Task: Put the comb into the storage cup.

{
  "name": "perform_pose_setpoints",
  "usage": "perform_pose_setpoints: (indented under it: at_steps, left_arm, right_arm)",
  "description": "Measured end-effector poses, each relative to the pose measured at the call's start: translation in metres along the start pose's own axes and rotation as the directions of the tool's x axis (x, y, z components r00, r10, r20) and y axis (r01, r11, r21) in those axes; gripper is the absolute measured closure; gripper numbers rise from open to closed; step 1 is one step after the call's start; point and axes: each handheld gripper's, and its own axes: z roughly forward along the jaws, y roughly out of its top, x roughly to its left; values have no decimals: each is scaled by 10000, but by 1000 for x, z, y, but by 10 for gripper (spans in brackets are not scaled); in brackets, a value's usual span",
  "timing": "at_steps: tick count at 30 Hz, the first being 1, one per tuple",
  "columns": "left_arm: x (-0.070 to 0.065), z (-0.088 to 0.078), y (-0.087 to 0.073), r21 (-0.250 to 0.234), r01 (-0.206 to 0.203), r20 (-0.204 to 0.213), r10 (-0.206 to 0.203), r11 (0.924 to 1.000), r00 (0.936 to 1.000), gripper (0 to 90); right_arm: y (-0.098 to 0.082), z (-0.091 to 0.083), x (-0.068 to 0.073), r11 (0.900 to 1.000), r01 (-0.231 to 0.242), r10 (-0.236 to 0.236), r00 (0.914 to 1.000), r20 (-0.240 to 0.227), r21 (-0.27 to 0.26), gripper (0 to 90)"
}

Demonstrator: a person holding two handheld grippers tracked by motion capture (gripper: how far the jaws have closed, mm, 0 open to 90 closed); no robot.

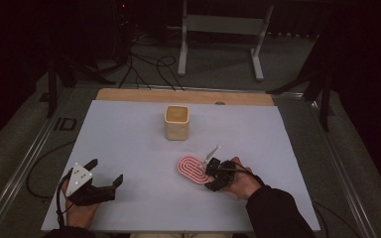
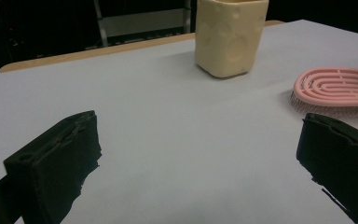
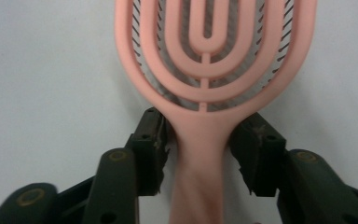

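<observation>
High view: brush [image 1: 194, 169] is lying on the table [image 1: 129, 148], right of centre, near the front edge. Right tool [image 1: 213, 174] is sitting at the brush's near end. Left tool [image 1: 104, 172] is resting at front left, released, nothing between its jaws. Cup [image 1: 177, 122] is standing upright mid-table, well behind the brush.

Left gripper view: left tool's jaws are standing wide apart over bare table. Cup [image 2: 228, 35] is ahead, brush [image 2: 338, 88] lying bristles down at right.

Right gripper view: right tool [image 3: 204, 144] is straddling the brush [image 3: 214, 56] handle where it meets the head. Left pad looks touching or just beside the handle; right pad is showing a thin gap. Not clenched yet, so still released.
</observation>
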Motion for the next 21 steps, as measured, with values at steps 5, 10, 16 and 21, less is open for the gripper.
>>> perform_pose_setpoints:
  at_steps: [5, 10, 16, 21]
  left_arm:
    - [0, 0, 0, -3, 19, -12, -19, 10000, 10000, 3]
    - [0, 0, 0, 6, 31, -12, -31, 10000, 10000, 3]
    - [0, 0, 0, 30, -11, 3, 11, 10000, 10000, 3]
    - [0, 0, 0, 38, -21, 10, 21, 10000, 10000, 3]
  right_arm:
    - [6, 0, 2, 9987, 89, -90, 10000, 5, 500, 614]
    - [8, 0, 3, 9962, 131, -140, 9998, 103, 862, 633]
    - [8, 1, -1, 9964, 73, -82, 9999, 104, 840, 581]
    - [9, 0, -3, 9963, 79, -82, 10000, 31, 860, 650]
